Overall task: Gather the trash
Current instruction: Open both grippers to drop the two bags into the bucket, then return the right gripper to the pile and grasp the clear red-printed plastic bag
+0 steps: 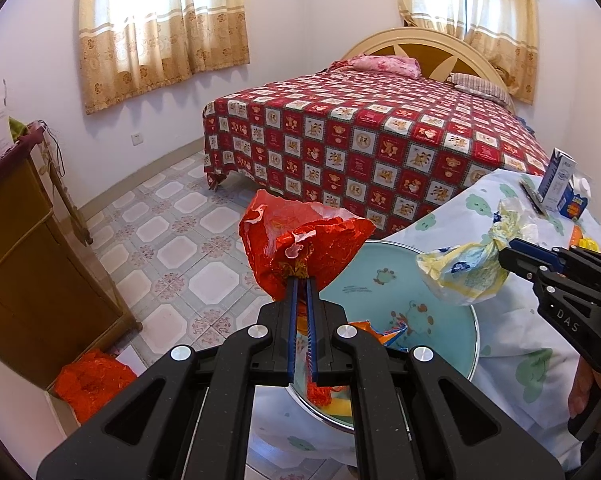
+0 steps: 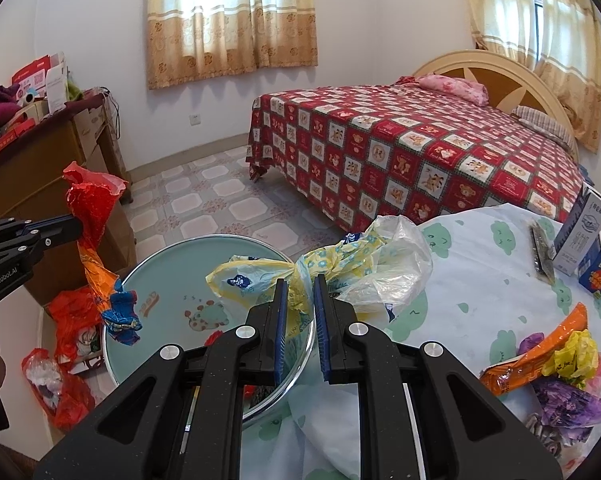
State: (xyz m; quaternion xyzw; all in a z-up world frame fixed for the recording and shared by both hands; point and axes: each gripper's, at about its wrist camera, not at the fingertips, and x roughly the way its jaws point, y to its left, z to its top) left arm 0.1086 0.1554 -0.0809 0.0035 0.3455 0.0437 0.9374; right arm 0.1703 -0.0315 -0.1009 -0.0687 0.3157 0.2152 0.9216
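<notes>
My left gripper (image 1: 302,280) is shut on a crumpled red foil wrapper (image 1: 300,240), held up over a pale teal basin (image 1: 380,268) with cartoon prints. From the right wrist view this left gripper (image 2: 76,226) pinches the red wrapper (image 2: 94,204) mid-length, and its orange and blue tail hangs over the basin (image 2: 172,280). My right gripper (image 2: 300,282) is shut on the twisted neck of a yellow-and-white plastic bag (image 2: 256,276), also above the basin. In the left wrist view the right gripper (image 1: 510,249) comes in from the right with the bag (image 1: 468,272).
The basin stands at the edge of a table with a cloud-print cloth (image 2: 480,276). Orange, yellow and purple wrappers (image 2: 548,360) lie at its right, a milk carton (image 2: 580,236) behind. A bed (image 2: 420,140), a wooden cabinet (image 1: 28,240) and red bags on the floor (image 2: 72,320) surround it.
</notes>
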